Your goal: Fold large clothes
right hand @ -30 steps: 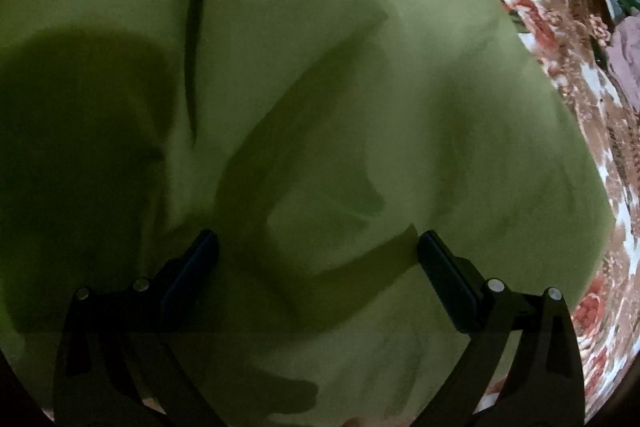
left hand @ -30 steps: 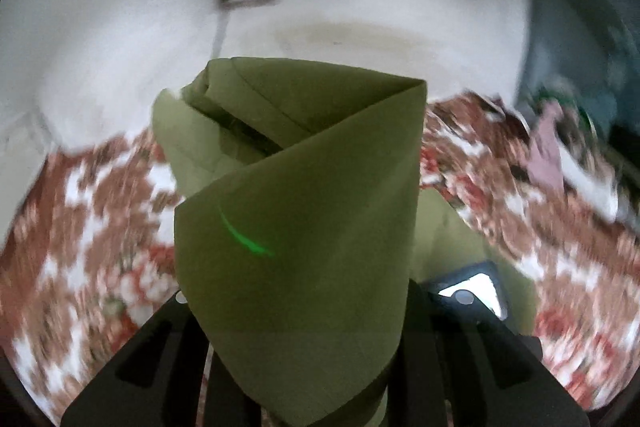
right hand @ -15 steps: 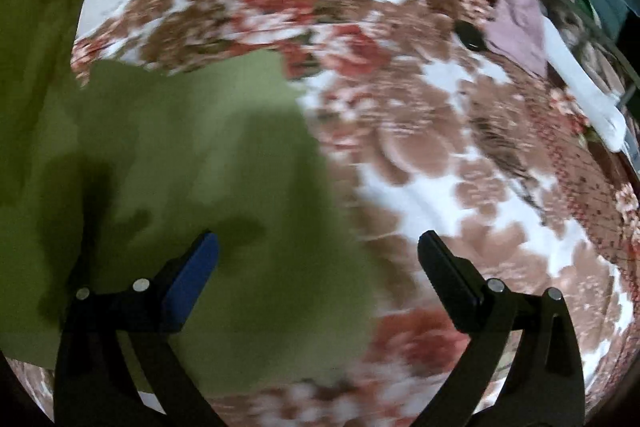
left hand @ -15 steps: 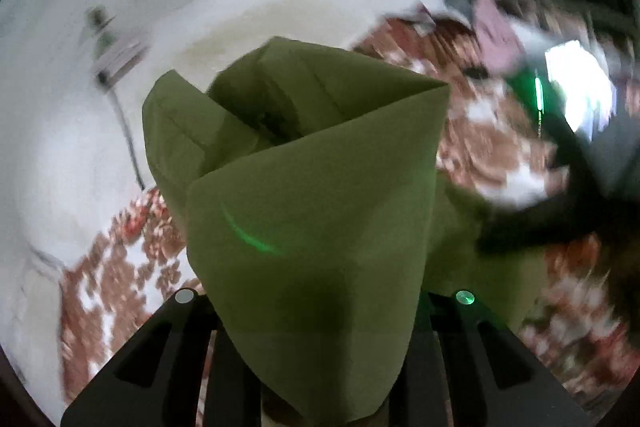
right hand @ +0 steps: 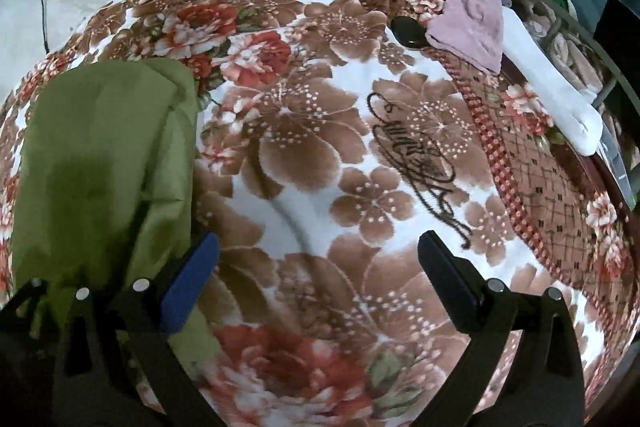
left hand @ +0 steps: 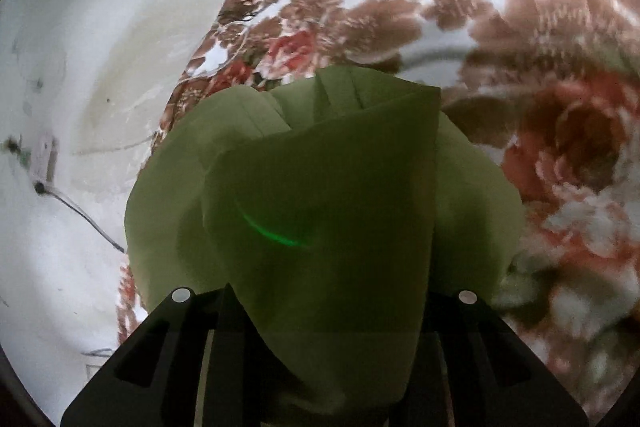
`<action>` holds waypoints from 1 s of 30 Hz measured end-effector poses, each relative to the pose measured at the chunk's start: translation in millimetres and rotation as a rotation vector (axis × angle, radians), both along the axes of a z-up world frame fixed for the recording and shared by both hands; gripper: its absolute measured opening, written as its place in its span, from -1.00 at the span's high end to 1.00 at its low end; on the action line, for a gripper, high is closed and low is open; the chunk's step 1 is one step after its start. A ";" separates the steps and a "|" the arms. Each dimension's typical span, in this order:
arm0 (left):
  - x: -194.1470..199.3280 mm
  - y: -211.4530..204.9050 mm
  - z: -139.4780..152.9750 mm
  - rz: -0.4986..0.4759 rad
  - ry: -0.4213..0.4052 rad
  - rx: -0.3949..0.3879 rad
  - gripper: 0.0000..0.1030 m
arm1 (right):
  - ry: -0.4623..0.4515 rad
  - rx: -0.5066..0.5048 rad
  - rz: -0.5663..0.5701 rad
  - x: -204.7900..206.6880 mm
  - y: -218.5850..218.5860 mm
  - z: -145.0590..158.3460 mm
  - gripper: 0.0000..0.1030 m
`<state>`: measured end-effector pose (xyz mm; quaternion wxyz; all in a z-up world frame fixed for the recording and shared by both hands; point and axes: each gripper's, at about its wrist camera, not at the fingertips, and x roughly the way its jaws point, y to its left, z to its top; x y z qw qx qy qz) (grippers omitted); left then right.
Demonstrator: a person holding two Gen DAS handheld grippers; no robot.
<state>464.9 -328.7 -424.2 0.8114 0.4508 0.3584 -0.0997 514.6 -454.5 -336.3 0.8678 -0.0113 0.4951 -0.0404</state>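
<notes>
**A:** Starting at the left: what is the left hand-held gripper (left hand: 324, 311) doing?

**B:** It is clenching a bunched corner of the green cloth (left hand: 320, 195). The fabric is rising out of the jaws in doubled layers and hiding the fingertips. The jaws have just been easing apart slightly, with the cloth between them and, as far as the fold lets one judge, the pads pressing on it. Gripping by a corner is probably letting the free length hang and fall into a fold.

**B:** The gripper is pointing downward over the edge of the bed, where the flowered blanket (left hand: 520, 27) is meeting the pale floor (left hand: 100, 47).

**A:** And moving rightward?

**B:** In the right wrist view the cloth (right hand: 104, 155) is lying in a heap on the left part of the blanket (right hand: 320, 131), partly beneath the left finger of the right hand-held gripper (right hand: 318, 257). That gripper is standing released, jaws wide and nothing between them, hovering above bare blanket.

**A:** Why bare blanket?

**B:** Judging by the layout, the open middle is serving as the folding surface. A pink garment (right hand: 476, 23) and a white sock (right hand: 552, 95) are waiting at the far right edge, well apart from the cloth.

**A:** Progress?

**B:** The cloth is looking doubled but not flat; folding appears unfinished.
</notes>
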 end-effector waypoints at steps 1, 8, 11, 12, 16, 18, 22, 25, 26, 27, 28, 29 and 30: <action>1.3 -6.4 -9.0 0.004 -0.009 0.029 0.56 | 0.000 0.004 0.004 0.0 -4.5 -0.3 -0.91; -8.8 -27.4 -20.2 0.030 -0.043 0.036 0.22 | 0.027 0.071 0.004 4.7 -20.5 4.7 -0.91; -28.0 -35.1 -9.3 -0.011 -0.049 -0.004 -0.16 | 0.022 0.064 0.059 8.2 -6.0 16.0 -0.91; -36.5 -38.6 -8.5 -0.028 -0.042 -0.017 -0.18 | 0.016 0.059 0.078 9.1 -0.4 20.0 -0.91; -69.1 -45.6 -5.3 -0.065 0.048 -0.107 -0.57 | -0.003 0.027 0.155 12.7 28.2 36.6 -0.91; -83.8 -43.3 2.3 -0.071 0.052 -0.147 -0.57 | -0.007 0.017 0.186 15.7 42.9 44.8 -0.91; -107.3 -21.2 45.6 -0.062 0.075 -0.326 -0.59 | 0.008 -0.011 0.273 29.7 78.6 55.8 -0.91; -112.3 12.8 85.8 -0.054 0.036 -0.414 -0.71 | 0.004 -0.041 0.346 44.5 107.5 61.0 -0.91; -106.8 30.8 99.9 -0.035 0.009 -0.424 -0.74 | -0.002 -0.052 0.367 50.7 117.6 62.4 -0.91; -96.2 51.6 111.9 -0.004 -0.016 -0.427 -0.79 | -0.007 -0.073 0.392 60.1 131.0 62.3 -0.91; -85.9 66.5 118.1 0.019 -0.029 -0.429 -0.84 | -0.013 -0.085 0.406 67.4 140.6 61.3 -0.91; -68.6 90.0 124.4 0.055 -0.030 -0.437 -0.84 | -0.019 -0.093 0.419 75.6 150.6 58.5 -0.91; -52.1 108.1 125.8 0.075 -0.010 -0.452 -0.85 | -0.020 -0.107 0.432 88.0 163.2 51.8 -0.91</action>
